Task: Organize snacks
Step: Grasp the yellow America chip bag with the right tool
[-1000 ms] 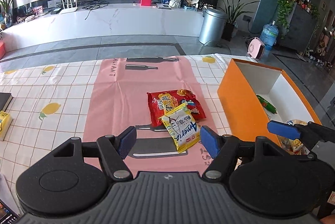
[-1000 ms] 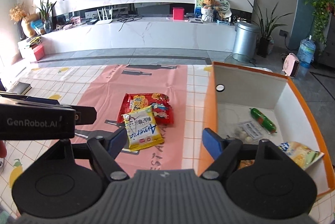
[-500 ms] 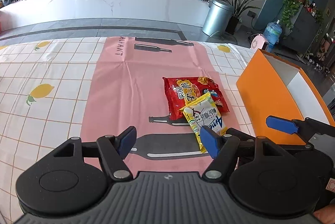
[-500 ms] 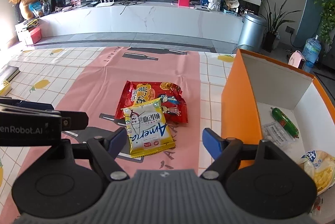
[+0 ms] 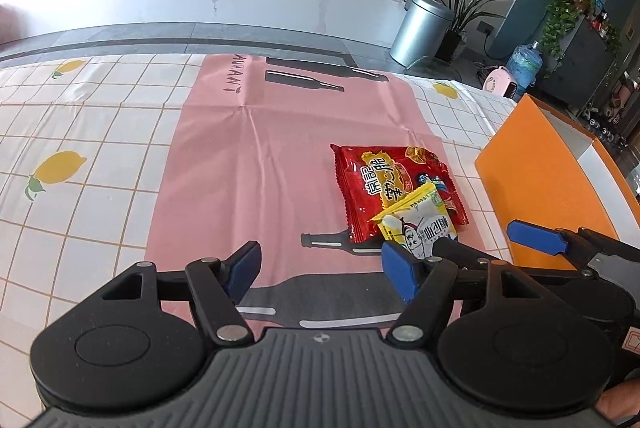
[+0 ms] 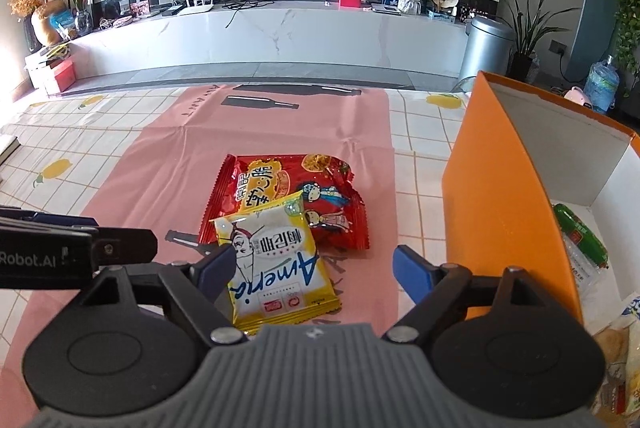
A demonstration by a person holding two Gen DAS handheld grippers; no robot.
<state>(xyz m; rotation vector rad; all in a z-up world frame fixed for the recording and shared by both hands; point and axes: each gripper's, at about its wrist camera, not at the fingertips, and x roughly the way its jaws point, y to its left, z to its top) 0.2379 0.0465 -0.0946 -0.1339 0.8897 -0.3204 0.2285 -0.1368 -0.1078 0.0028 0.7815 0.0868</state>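
Right gripper (image 6: 308,266) fingers wide over yellow packet (image 6: 276,260), holding nothing. Left gripper (image 5: 320,268) fingers wide too. Could pinch red packet (image 6: 288,196) underneath, dragging both along.

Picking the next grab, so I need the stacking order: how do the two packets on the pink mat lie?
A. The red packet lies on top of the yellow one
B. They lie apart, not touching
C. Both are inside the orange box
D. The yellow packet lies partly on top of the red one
D. In the right wrist view the yellow packet covers the near edge of the red packet, both on the pink mat.
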